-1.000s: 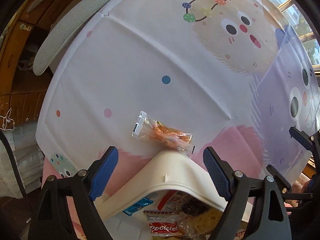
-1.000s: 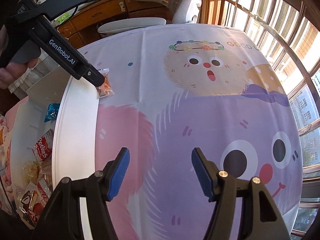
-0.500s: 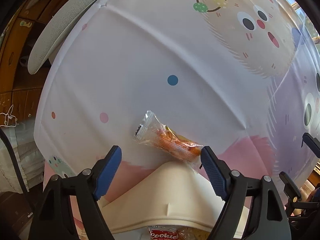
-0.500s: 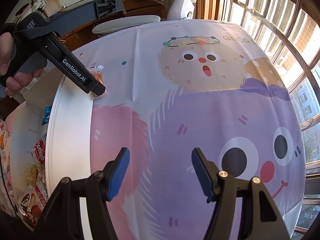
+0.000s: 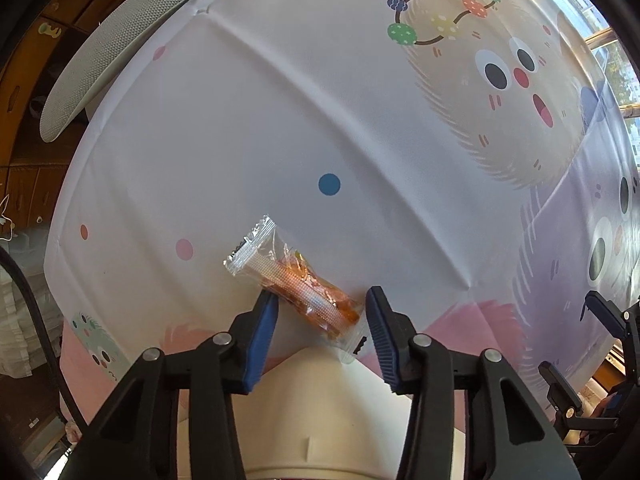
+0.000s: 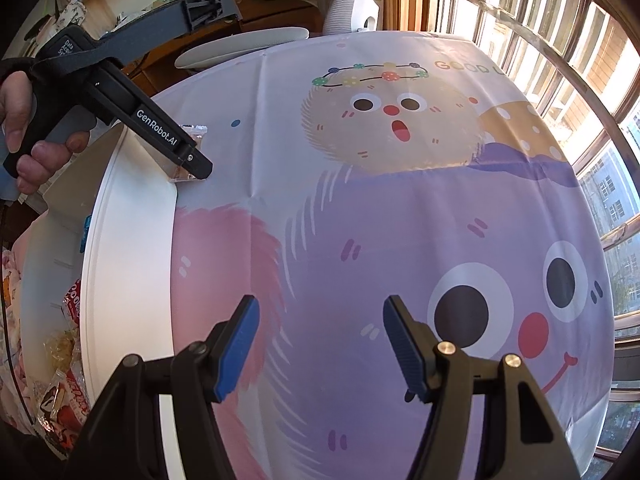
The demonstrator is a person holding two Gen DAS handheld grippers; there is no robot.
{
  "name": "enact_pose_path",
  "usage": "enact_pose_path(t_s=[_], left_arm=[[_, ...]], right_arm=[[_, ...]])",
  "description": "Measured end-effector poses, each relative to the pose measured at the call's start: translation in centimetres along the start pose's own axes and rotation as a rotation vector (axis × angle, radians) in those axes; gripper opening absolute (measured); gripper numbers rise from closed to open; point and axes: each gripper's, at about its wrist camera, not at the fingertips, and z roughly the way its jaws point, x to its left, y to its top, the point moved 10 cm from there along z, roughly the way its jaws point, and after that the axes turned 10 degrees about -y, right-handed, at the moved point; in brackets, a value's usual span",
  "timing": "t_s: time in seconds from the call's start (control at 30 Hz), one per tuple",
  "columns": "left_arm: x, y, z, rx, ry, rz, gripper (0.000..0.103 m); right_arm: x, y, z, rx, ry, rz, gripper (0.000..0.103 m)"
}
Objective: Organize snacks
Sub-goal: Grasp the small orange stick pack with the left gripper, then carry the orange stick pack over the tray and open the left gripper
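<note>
Nearest, bottom centre of the left wrist view: left gripper (image 5: 320, 300), pointing down at the table, jaws just been closing and now narrow. Straddles the lower right half of the orange snack packet (image 5: 296, 284), with the blue left pad touching the packet's flank and the right pad just beside its orange end. Cannot tell whether truly pinched or only bracketed, with no crumpling of the film to go by.

Just below the fingertips: curved rim of the white bin (image 5: 312, 400), the packet's clear lower seal overlapping it. Packet flat on the cartoon tablecloth (image 5: 280, 140), long axis slanting from upper left to lower right of the frame, so crossing the jaw gap at an angle rather than square to it. By judgement, likely to swivel once lifted from such a skewed hold. Needs only a short carry toward the bottom of the frame to reach the bin.

Farther off, bottom centre of the right wrist view: right gripper (image 6: 320, 340), jaws spread, nothing between them, above the purple print. Well apart from the packet, seen small at upper left beside the left gripper's tip, with a hand (image 6: 24, 136) on that handle. Plainly the left's job. Along the lower left edge: other snacks (image 6: 64, 392) already inside the bin.
</note>
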Motion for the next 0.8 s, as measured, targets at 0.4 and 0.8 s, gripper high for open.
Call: enact_pose_path(t_s=[0.4,0.8], left_arm=[[-0.5,1.3,-1.3,-0.078,-0.028,-0.023,0.023],[-4.6,2.1,-6.7,-0.221,-0.082,-0.035,0.022]], right_arm=[[-0.1,-0.2,0.1,0.003,0.006,0.002,0.065],[-0.4,0.2,-0.9,-0.015,0.006,-0.012,0.065]])
